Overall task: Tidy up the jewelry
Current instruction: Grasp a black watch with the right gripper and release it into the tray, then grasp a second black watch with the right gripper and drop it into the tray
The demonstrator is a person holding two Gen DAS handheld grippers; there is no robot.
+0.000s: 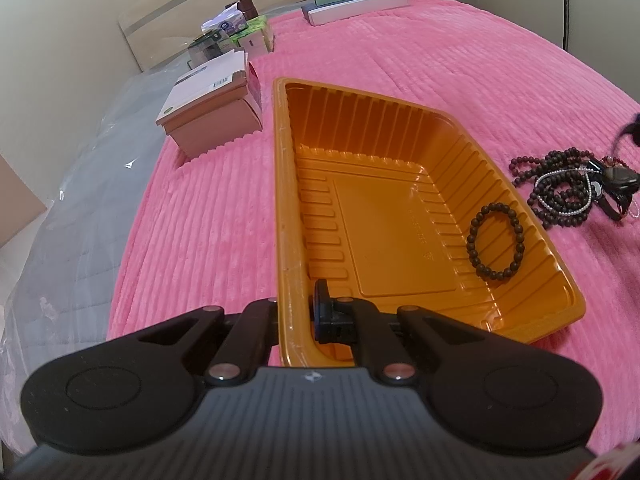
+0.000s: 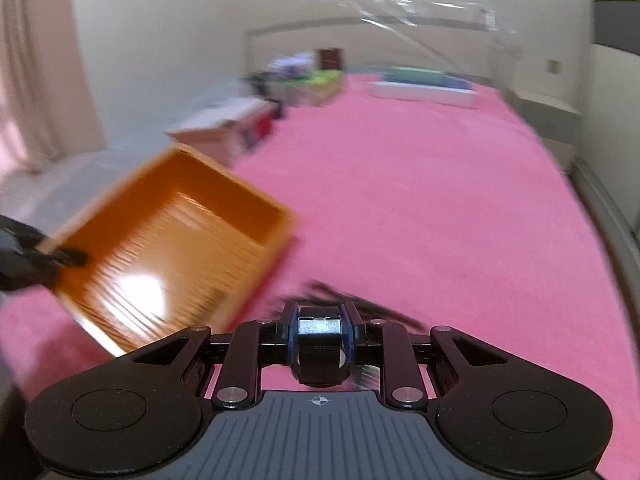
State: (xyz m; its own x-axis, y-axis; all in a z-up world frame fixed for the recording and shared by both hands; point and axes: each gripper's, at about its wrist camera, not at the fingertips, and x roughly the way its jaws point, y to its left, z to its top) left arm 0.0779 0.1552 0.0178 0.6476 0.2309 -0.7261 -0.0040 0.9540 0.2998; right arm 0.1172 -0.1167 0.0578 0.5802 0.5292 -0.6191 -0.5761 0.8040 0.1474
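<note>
Orange plastic fills most of my left view: one ribbed tray (image 1: 400, 216) sits on the pink bedspread (image 1: 460, 80), and my left tongs (image 1: 298, 320) are clenched on its near rim, one finger outside the wall and the other inside. One dark beaded bracelet (image 1: 496, 242) lies inside the tray against its right wall. On the bedspread just beside that wall is one tangled heap of jewelry (image 1: 572, 188): dark bead strands, a thin string of pale beads and some darker pieces I cannot count apart. In the right view everything is smeared by motion, yet my right tongs (image 2: 320, 340) are clearly closed partway on a dark banded piece (image 2: 320, 350), black with a silvery edge, wedged between the pads; what it is exactly I cannot tell. A blurred dark streak trails just beyond the fingertips. Behind the tray I count one pink box (image 1: 212, 108), a cluster of small packages (image 1: 236, 32) too crowded to number, and a stack of flat boxes (image 1: 356, 4) near the headboard.
</note>
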